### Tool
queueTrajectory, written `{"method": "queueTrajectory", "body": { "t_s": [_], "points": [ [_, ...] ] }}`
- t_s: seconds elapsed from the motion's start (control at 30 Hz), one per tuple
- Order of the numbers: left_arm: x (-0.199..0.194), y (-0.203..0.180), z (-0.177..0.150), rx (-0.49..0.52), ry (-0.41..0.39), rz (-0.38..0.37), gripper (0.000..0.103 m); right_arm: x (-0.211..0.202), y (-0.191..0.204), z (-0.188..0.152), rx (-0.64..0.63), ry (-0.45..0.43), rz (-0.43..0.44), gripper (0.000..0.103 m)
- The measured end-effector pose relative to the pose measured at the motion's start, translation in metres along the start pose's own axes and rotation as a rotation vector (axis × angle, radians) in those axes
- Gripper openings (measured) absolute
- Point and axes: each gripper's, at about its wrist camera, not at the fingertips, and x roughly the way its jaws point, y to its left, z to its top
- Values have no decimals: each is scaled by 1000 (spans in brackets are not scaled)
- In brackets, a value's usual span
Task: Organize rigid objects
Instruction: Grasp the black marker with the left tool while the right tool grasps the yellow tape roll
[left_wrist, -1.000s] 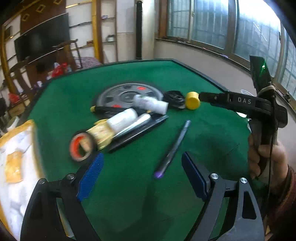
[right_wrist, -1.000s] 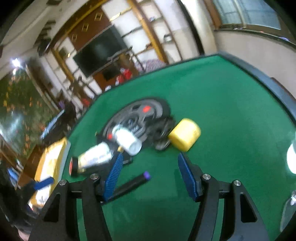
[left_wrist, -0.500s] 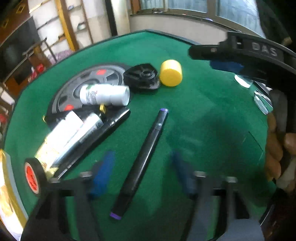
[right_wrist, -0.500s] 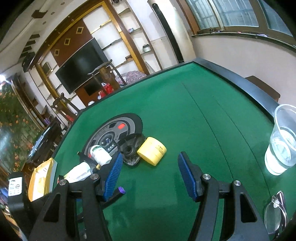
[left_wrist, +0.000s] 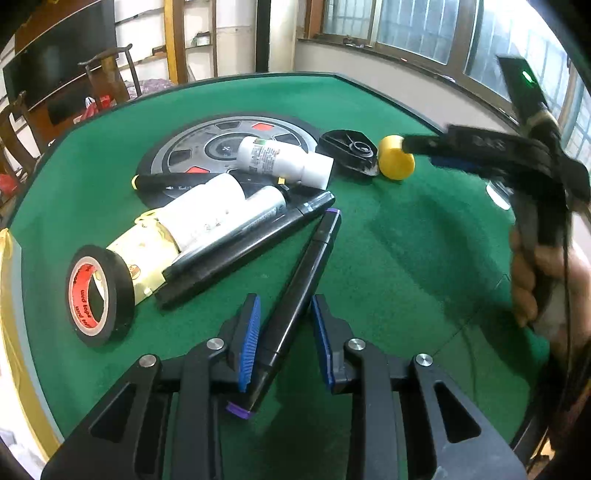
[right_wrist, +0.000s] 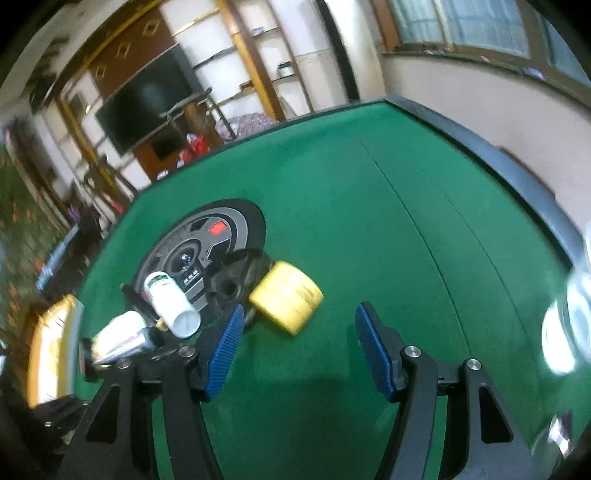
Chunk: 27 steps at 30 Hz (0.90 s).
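The left gripper (left_wrist: 284, 341) straddles the black pen (left_wrist: 295, 291), which lies on the green felt (left_wrist: 388, 240) beside the pile, its purple cap end under the gripper body. Its jaws have just been closing: the left pad touches the barrel or nearly so, while a gap shows at the right pad, so the grip looks unfinished. The step in hand seems to be picking up this pen to set it with the other long items. Next the jaws need to finish closing squarely on the barrel, then lift without nudging the markers (left_wrist: 236, 243) just beside it. The right gripper (right_wrist: 299, 350) hovers with its jaws apart and empty, the yellow jar (right_wrist: 286, 297) lying just ahead of them and untouched; it looks lined up as the next pick. The pile holds a white bottle (left_wrist: 284, 160) on a round wheel-printed mat (left_wrist: 207, 147), a roll of black tape (left_wrist: 98, 293), a second white bottle (left_wrist: 207, 206) and a black lid (left_wrist: 349, 151). The table is edged in black, with windows (left_wrist: 417, 33), shelves and a dark screen (right_wrist: 147, 101) around it.
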Motion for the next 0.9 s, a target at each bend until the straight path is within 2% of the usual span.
{"method": "queueTrajectory", "body": {
  "t_s": [0.1,0.17,0.27,0.5,0.73,0.9],
  "points": [
    [0,2,-2,-5,-2,-17,26,16,11,6,-162,37,-36,62],
    [-3,5,-2,-20,-5,-39,26,24,15,3,-206,81,22,61],
    [-2,9,-1,-33,-7,-54,25,20,19,-2,-245,88,8,46],
    [-2,7,0,-28,-8,-44,26,9,15,-7,-238,91,-12,45],
    [0,9,2,-31,-8,-47,26,23,26,2,-249,102,-38,45],
    [0,4,2,-10,-4,-20,26,25,26,-1,-256,112,-59,45]
  ]
}}
